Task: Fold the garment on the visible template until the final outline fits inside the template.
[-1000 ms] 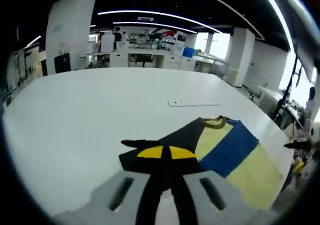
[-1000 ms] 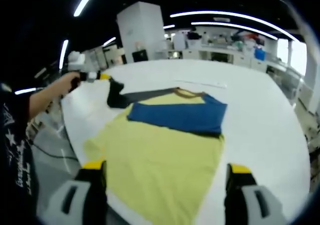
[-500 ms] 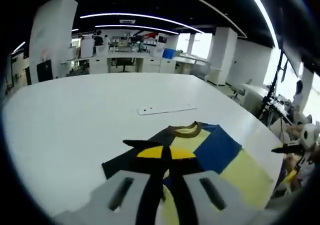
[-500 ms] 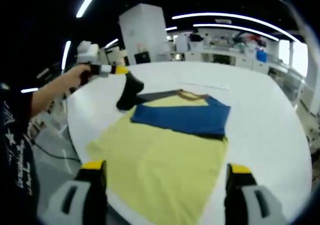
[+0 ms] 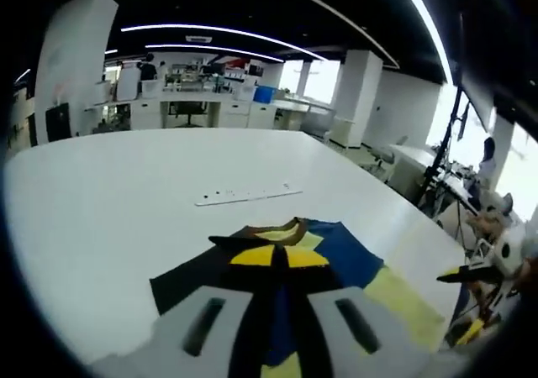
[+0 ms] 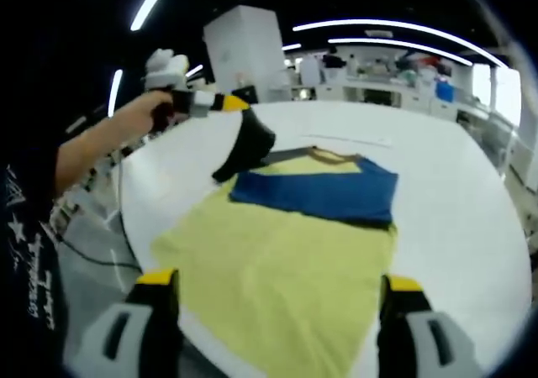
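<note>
The yellow, blue and black fabric garment (image 6: 286, 252) runs under the right gripper's jaws at the table's near edge, its hem cut off. In the left gripper view, closed jaws cover its black sleeve (image 5: 189, 277).

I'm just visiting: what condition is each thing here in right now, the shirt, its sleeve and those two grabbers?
Garment: spread flat on the white table, partly folded.
Dark sleeve: lifted off the table, pinched.
Left gripper: jaws shut on the dark sleeve.
Right gripper: jaws open, holding nothing, above the garment's near edge.
</note>
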Demonstrator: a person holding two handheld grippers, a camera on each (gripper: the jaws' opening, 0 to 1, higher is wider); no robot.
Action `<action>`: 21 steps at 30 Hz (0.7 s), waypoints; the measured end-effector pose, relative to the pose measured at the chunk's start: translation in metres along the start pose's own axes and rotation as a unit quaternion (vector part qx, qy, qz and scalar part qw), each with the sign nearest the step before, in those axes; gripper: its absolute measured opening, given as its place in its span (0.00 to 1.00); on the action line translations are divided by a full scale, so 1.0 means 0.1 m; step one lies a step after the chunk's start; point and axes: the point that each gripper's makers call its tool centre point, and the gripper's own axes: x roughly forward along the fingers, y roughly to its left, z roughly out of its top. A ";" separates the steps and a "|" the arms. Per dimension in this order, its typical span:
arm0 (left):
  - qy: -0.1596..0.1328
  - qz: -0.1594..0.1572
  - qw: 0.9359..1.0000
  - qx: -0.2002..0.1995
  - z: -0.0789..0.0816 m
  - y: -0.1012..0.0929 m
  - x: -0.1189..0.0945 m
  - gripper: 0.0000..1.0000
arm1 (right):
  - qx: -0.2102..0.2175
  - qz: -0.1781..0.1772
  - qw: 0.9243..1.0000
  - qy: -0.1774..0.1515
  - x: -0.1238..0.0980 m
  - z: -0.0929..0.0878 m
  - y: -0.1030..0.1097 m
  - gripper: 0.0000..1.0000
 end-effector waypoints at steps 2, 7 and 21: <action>-0.002 -0.004 1.000 -0.003 0.02 -0.03 0.07 0.00 | 0.000 0.000 1.000 0.001 0.00 -0.01 0.00 0.99; -0.007 -0.015 1.000 -0.013 0.05 -0.20 0.20 0.00 | 0.001 -0.003 1.000 0.003 -0.02 -0.03 -0.03 0.99; -0.026 -0.050 0.998 -0.022 0.05 -0.57 0.51 0.00 | 0.014 -0.011 1.000 0.010 -0.03 -0.15 -0.11 0.99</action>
